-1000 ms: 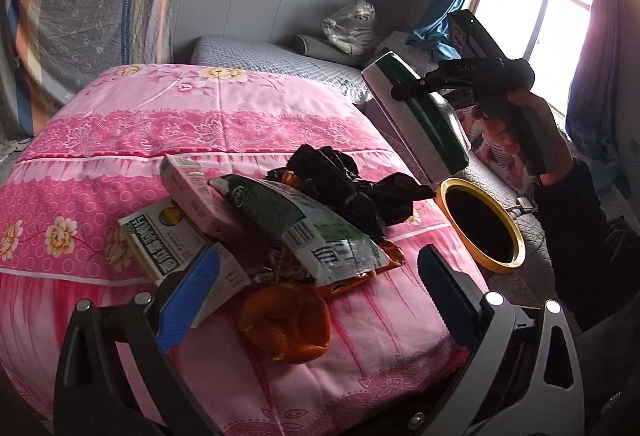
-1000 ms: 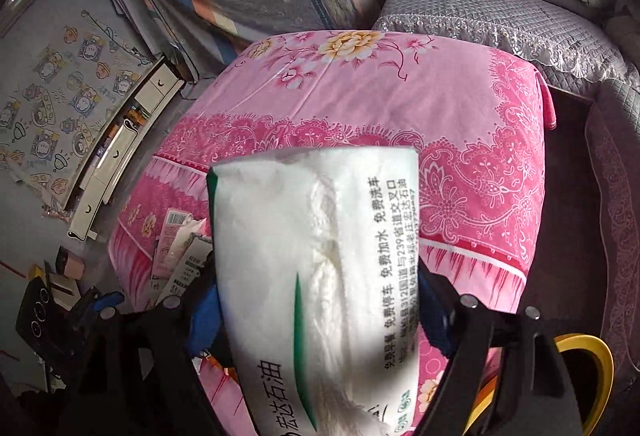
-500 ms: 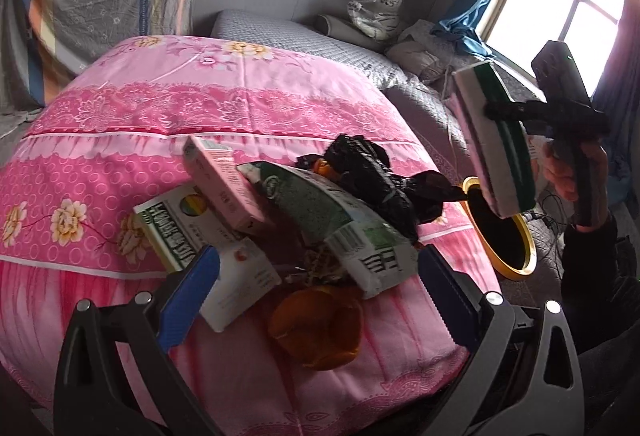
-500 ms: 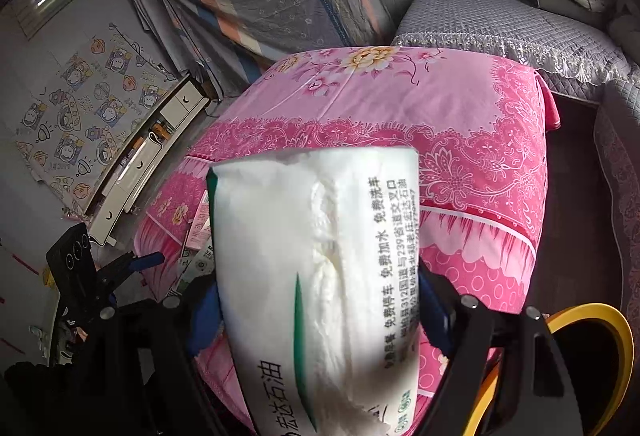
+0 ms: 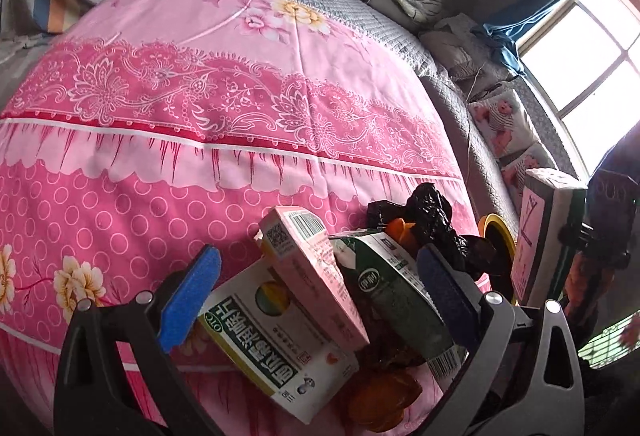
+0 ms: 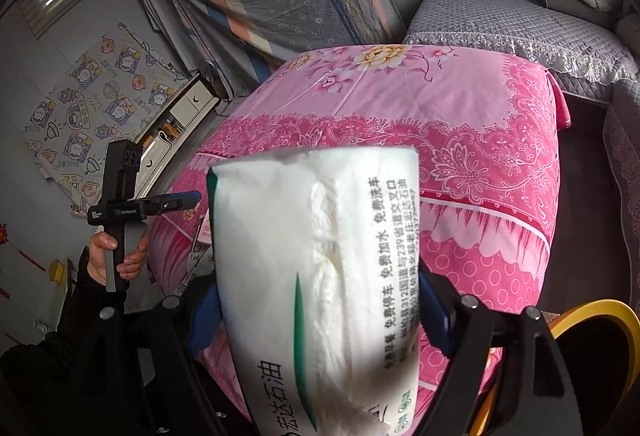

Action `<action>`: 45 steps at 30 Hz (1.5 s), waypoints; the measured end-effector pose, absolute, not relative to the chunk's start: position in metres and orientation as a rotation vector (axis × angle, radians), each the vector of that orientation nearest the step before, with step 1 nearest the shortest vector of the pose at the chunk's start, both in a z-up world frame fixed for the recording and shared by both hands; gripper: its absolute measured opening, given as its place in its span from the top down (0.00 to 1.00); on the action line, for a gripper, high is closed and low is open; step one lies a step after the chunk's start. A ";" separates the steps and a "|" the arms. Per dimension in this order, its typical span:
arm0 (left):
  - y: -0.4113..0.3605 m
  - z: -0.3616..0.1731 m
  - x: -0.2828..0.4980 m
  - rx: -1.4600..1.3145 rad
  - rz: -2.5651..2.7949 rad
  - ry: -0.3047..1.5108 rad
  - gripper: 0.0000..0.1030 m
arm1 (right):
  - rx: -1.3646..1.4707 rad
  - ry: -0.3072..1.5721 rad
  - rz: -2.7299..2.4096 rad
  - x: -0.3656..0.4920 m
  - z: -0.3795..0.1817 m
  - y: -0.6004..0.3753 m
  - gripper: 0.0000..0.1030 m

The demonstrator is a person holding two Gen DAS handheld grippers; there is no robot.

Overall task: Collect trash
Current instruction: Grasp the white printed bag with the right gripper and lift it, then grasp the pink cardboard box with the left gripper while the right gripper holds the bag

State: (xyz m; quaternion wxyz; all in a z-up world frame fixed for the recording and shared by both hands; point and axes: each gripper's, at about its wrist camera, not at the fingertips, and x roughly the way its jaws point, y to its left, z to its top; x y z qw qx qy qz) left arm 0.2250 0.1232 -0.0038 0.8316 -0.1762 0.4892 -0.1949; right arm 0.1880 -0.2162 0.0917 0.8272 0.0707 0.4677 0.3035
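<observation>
Pink floral quilt [image 5: 200,96], grey sofa [image 6: 500,20]

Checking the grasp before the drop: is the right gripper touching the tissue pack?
Touching. The right wrist view shows the right gripper with both blue pads pressed against the tissue pack's sides.

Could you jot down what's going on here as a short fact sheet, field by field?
Setting: bed with pink floral quilt
Left gripper: open, empty, poised over the trash pile
Right gripper: shut on a tissue pack
Trash pile: white-green box, pink carton, green wrapper, black bag, orange peel
Bin: yellow-rimmed bin beside the bed, near the tissue pack
</observation>
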 end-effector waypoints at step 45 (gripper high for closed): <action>0.109 0.100 0.139 -0.234 -0.401 0.641 0.73 | 0.292 0.919 0.613 0.143 0.104 -0.249 0.25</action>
